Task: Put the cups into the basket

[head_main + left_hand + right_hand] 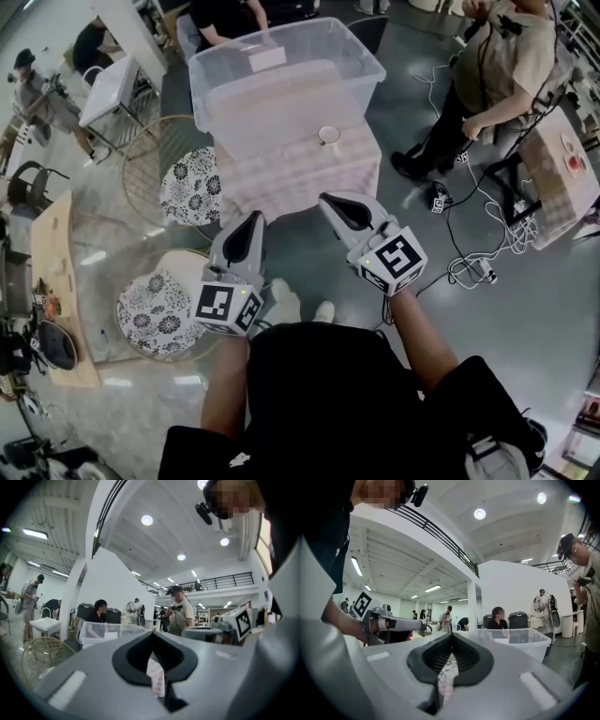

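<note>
A small white cup (pixel 328 134) stands on the table with the checked cloth (pixel 281 178), just in front of the clear plastic bin (pixel 281 70). My left gripper (pixel 255 217) and right gripper (pixel 325 199) hover side by side at the table's near edge, pointing toward the bin, well short of the cup. In the left gripper view the jaws of the left gripper (pixel 151 632) meet with nothing between them. The right gripper (pixel 451 633) is likewise shut and empty. The bin (pixel 105 631) (pixel 520 637) shows ahead in both gripper views.
Two wicker chairs with patterned cushions (pixel 187 187) (pixel 155 314) stand left of the table. A person (pixel 497 66) stands at the right beside a trolley, with cables (pixel 478 239) on the floor. More people and tables are at the back left.
</note>
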{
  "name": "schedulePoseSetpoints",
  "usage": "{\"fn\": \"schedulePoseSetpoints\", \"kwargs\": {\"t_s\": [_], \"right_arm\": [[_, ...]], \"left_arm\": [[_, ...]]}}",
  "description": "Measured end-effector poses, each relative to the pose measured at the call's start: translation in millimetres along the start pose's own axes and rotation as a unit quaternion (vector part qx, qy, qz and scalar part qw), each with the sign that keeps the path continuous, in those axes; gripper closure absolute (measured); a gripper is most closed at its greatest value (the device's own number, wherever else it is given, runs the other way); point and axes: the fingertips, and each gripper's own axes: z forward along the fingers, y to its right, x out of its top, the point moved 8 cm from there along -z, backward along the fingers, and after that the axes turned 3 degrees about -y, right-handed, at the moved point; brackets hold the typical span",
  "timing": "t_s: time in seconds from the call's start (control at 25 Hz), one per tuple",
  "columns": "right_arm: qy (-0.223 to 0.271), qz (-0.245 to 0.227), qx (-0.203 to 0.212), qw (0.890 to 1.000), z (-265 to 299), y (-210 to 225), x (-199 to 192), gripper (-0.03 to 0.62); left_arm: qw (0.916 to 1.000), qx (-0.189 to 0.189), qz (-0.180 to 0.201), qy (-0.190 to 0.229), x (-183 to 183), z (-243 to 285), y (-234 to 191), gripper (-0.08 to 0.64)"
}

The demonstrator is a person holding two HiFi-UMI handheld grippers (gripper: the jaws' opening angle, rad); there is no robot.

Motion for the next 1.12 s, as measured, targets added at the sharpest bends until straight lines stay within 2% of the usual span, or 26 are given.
{"fn": "schedulePoseSetpoints", "kwargs": {"t_s": [0.68,1.12], "right_arm": [[-0.009,0.004,-0.004,1.000,31.0,24.8,-5.1,0.591],[-0.021,0.006,0.000,1.000,88.9,43.5,-4.4,0.591]], "left_arm": [[1.0000,0.001,-0.002,-0.005,0.8,31.3,-28.3,0.552],[0.9998,0.007,-0.020,-0.003,5.3,59.8,-81.6,0.552]]}}
